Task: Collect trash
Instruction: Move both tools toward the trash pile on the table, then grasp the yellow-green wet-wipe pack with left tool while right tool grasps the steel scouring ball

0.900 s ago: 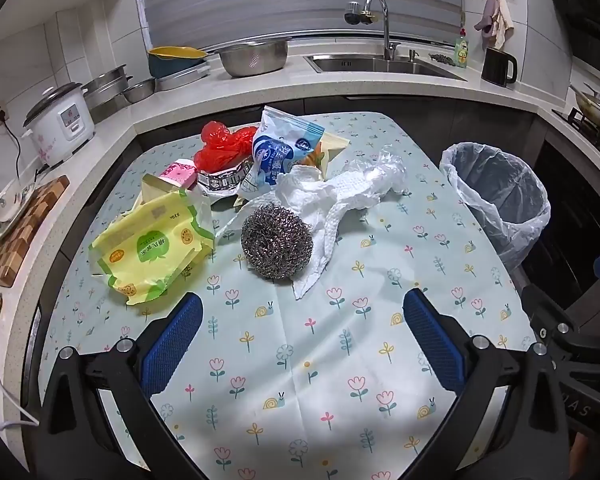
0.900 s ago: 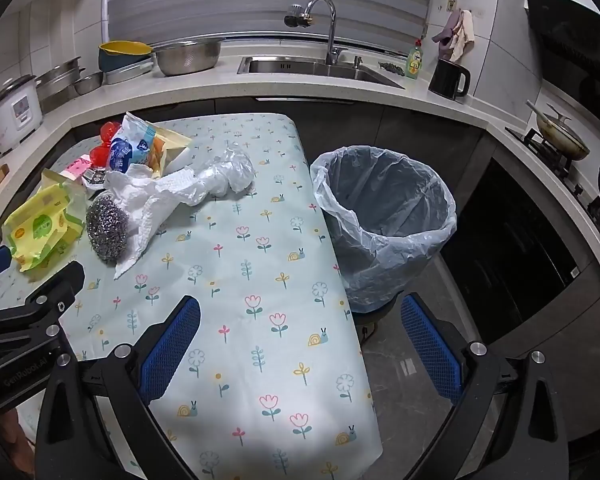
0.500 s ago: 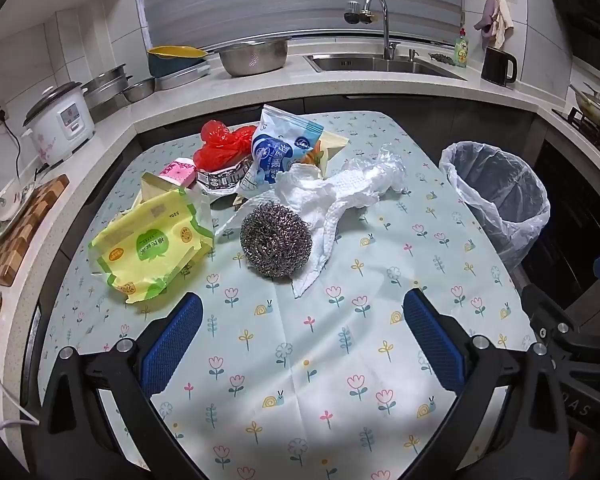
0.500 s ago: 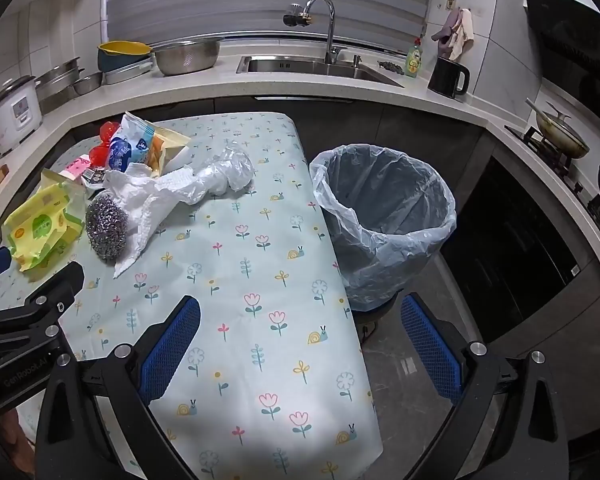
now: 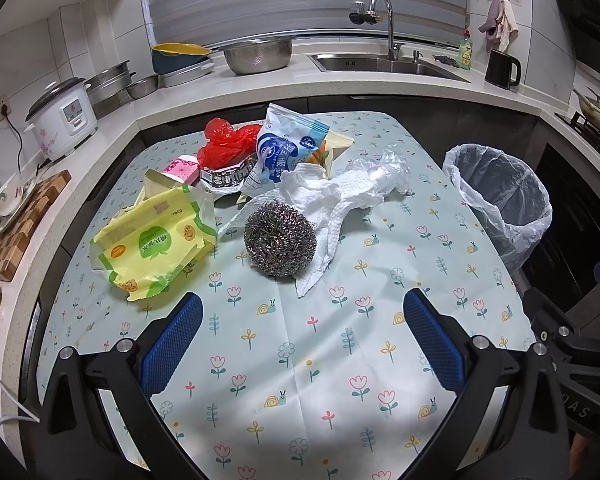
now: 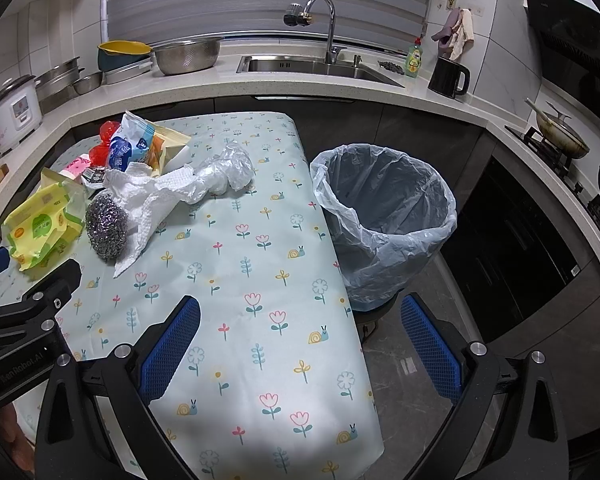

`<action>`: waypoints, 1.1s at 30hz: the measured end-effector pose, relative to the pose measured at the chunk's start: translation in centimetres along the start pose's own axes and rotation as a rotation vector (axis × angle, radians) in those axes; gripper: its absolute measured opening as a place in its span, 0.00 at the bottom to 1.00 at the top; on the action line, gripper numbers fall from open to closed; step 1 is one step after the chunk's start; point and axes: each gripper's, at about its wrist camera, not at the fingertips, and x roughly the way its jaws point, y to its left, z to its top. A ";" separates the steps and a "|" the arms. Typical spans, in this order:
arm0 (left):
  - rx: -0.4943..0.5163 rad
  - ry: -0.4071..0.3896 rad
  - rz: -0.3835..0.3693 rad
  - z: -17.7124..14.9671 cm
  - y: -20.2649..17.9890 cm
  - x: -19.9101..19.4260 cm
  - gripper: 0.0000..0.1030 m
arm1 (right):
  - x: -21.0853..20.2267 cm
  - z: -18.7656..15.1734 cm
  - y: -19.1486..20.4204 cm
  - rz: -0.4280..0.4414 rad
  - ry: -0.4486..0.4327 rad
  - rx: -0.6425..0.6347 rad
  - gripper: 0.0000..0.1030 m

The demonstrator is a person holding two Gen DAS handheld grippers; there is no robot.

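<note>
We hold both grippers wide and empty above the near part of the table [image 5: 300, 380], tilted down toward it. The trash sits in one heap on the far left of the cloth; the bin [image 6: 384, 216] stands on the floor just off the table's right edge. Nearest our left gripper [image 5: 300, 332] is the scourer [image 5: 280, 240], straight ahead between the lines of its jaws, resting on a corner of the paper towel [image 5: 332, 204]. That towel runs long from near-left to far-right, toward the clear bag [image 5: 384, 168]. The yellow pack [image 5: 152, 244] lies ahead to the left. Our right gripper [image 6: 298, 336] faces the table's edge and the bin, well apart from the heap, so we judge the left better placed to pick first.
</note>
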 end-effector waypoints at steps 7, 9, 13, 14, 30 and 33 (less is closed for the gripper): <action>-0.013 0.010 -0.004 0.2 0.4 0.4 0.93 | 0.3 0.0 -0.1 -0.006 -0.001 0.013 0.94; -0.019 0.011 -0.004 0.2 0.6 0.5 0.93 | 0.3 0.1 0.0 -0.006 0.000 0.015 0.94; -0.032 0.016 -0.007 0.2 1.2 0.8 0.93 | 0.3 0.4 0.4 -0.004 -0.002 0.014 0.94; -0.036 0.017 -0.007 0.2 1.4 0.9 0.93 | 0.3 0.5 0.5 -0.004 -0.003 0.015 0.94; -0.158 0.013 0.060 1.3 9.6 3.9 0.93 | 1.9 2.8 5.0 0.030 -0.017 -0.018 0.93; -0.204 0.013 0.091 1.7 12.8 4.9 0.93 | 2.6 3.2 6.3 0.042 -0.009 -0.029 0.93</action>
